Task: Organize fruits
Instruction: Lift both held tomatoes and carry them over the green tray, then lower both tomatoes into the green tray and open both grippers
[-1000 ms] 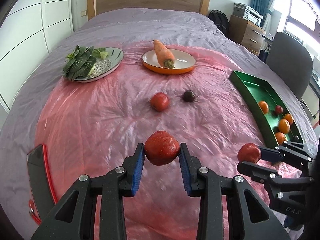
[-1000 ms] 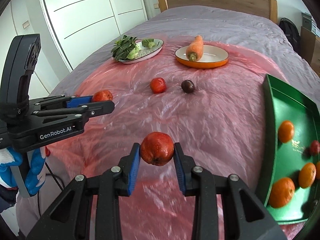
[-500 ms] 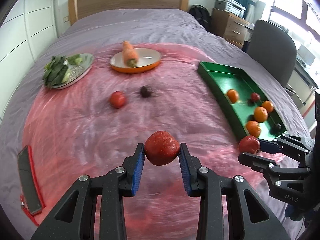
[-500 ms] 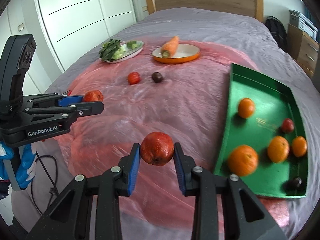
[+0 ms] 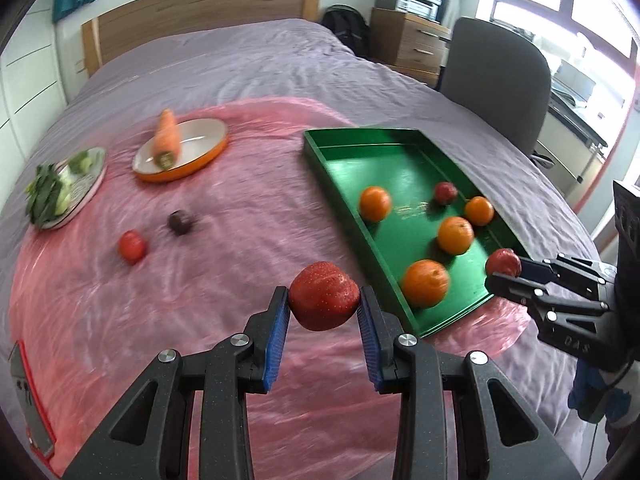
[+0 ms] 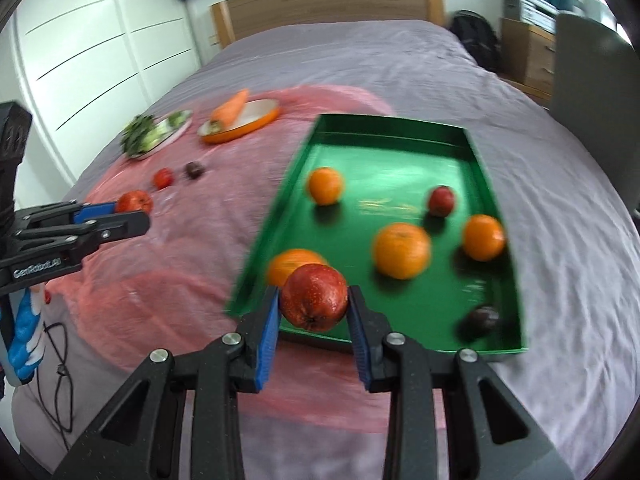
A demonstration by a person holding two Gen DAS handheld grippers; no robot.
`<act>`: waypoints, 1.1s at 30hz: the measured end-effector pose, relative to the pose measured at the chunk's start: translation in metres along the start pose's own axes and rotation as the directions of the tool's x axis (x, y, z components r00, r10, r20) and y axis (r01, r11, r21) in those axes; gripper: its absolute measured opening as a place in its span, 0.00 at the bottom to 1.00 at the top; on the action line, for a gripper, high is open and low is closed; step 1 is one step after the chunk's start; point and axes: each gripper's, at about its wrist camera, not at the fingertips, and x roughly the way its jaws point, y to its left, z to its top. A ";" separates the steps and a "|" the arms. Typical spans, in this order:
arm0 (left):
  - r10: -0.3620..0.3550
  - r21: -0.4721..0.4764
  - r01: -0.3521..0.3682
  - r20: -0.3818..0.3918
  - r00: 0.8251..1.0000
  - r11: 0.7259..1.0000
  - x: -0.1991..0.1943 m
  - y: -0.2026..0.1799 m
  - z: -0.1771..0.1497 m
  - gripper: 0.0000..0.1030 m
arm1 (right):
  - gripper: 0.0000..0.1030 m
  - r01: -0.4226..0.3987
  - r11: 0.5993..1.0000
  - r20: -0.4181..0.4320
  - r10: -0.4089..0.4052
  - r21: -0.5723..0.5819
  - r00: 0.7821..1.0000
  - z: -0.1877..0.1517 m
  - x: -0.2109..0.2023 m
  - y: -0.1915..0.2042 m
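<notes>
My left gripper [image 5: 323,304] is shut on a red apple [image 5: 323,295], held above the pink sheet left of the green tray [image 5: 344,160]. My right gripper [image 6: 313,306] is shut on another red apple [image 6: 313,297], held over the tray's [image 6: 496,184] near left corner. The tray holds several oranges [image 6: 401,250], a small red fruit [image 6: 441,201] and a dark fruit [image 6: 483,318]. A red tomato [image 5: 132,246] and a dark plum [image 5: 179,222] lie loose on the sheet. The right gripper [image 5: 505,270] also shows in the left wrist view and the left gripper [image 6: 130,210] in the right wrist view.
An orange plate [image 5: 208,148] with a carrot [image 5: 166,138] and a grey plate [image 5: 94,178] of leafy greens [image 5: 46,196] sit at the back left. A phone [image 5: 30,404] lies at the near left edge. A grey chair [image 5: 496,76] stands right of the bed.
Both grippers have swung right toward the green tray, each still holding its apple. The right gripper's apple is now over the tray's near corner.
</notes>
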 end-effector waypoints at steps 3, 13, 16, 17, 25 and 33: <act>-0.011 0.017 0.011 -0.002 1.000 1.000 0.007 -0.014 0.008 0.29 | 0.36 0.026 0.999 0.009 -0.027 0.028 1.000 0.001 -0.002 -0.022; -0.032 0.061 0.033 -0.005 0.999 0.998 0.041 -0.050 0.043 0.29 | 0.36 0.043 0.997 0.047 -0.047 0.067 0.998 0.033 0.010 -0.064; -0.036 0.068 0.036 -0.003 0.999 0.997 0.057 -0.057 0.061 0.29 | 0.36 0.045 0.997 0.060 -0.049 0.061 0.997 0.054 0.019 -0.072; -0.030 0.070 0.030 -0.001 1.000 0.997 0.063 -0.059 0.067 0.29 | 0.36 0.042 0.997 0.062 -0.046 0.061 0.997 0.060 0.022 -0.075; 0.035 0.095 -0.036 0.007 0.999 0.995 0.114 -0.066 0.102 0.29 | 0.36 0.050 0.997 0.038 -0.052 0.052 0.998 0.105 0.069 -0.103; 0.069 0.118 -0.067 -0.012 0.998 0.991 0.149 -0.071 0.115 0.29 | 0.36 0.057 0.997 -0.007 -0.057 0.043 0.998 0.120 0.105 -0.119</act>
